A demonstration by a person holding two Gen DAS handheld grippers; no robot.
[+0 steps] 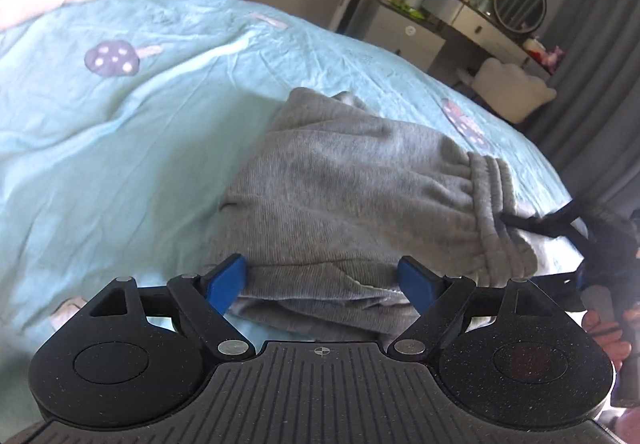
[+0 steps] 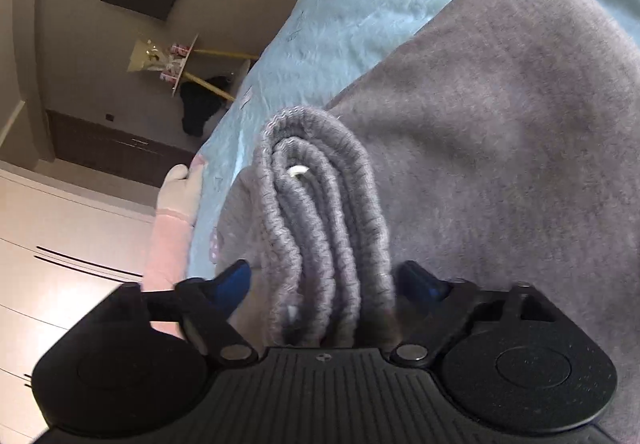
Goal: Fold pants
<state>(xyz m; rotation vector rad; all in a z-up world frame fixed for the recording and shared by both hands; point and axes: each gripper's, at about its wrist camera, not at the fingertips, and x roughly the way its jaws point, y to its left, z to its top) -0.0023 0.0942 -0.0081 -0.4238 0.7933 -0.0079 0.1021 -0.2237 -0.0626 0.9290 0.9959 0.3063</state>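
Here, grey pants [image 1: 352,196] lie folded on the bed [image 1: 120,116]. Left tongs [image 1: 322,282] gape wide around one edge; right tongs [image 2: 322,282] straddle bunched cuffs [image 2: 320,220], not visibly pinching. Grip all layers evenly.

Both fisheye views were lit by soft daylight and bowed strongly toward their edges. In the left wrist view the bedsheet [image 1: 120,116] was bright and slightly washed out, its far side soft. In the right wrist view the wardrobe [image 2: 60,236] glared white, and the near fabric was blurred.
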